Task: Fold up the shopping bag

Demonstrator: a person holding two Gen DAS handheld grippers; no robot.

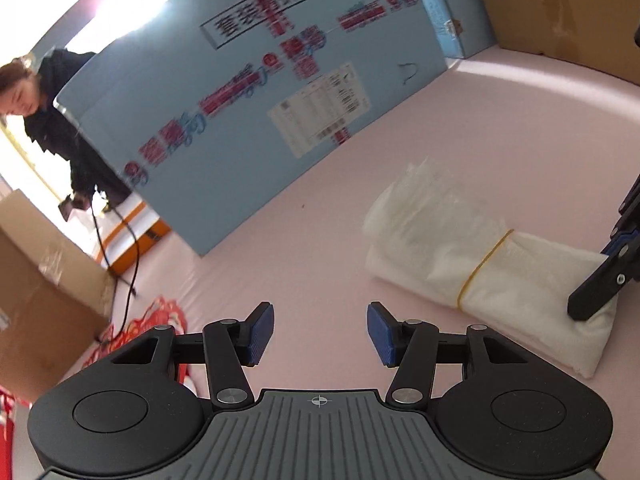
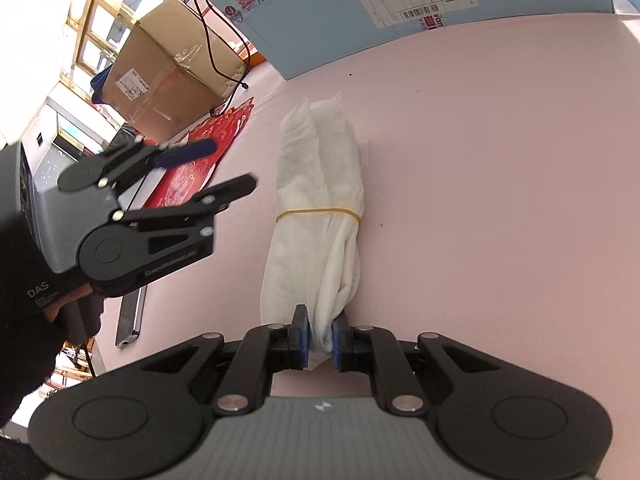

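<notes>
The white shopping bag [image 2: 316,216] lies rolled into a long bundle on the pink desk [image 2: 500,200], running from 12 o'clock down to 6 o'clock in your right wrist view, with a yellow rubber band [image 2: 318,212] cinched around its middle. Your right gripper [image 2: 320,338] has its fingers clamped on the near end of that bundle, the blue pads [image 2: 305,340] pressing the white material from both sides. In your left wrist view the same bag [image 1: 472,256] sits at about 3 o'clock, the rubber band [image 1: 484,266] crossing it, and the right gripper [image 1: 600,292] bites its lower right end.

Your left gripper [image 1: 320,334] holds nothing: its fingers stand apart over bare desk [image 1: 480,128], blue pads [image 1: 262,332] facing each other. From the right wrist view that left gripper [image 2: 224,168] hangs at 9 o'clock, apart from the bag, carried by your hand [image 2: 60,304] in a dark sleeve.

Beyond the bag, a large light-blue cardboard box [image 1: 248,92] with red lettering and a shipping label stands at 12 o'clock. A red paper cutting [image 2: 200,160] lies at 10 o'clock near the desk's edge, a phone [image 2: 130,320] at 8 o'clock, and brown cartons [image 2: 168,76] behind. Another person [image 1: 60,120] in dark clothes stands at 9 o'clock in the left view.
</notes>
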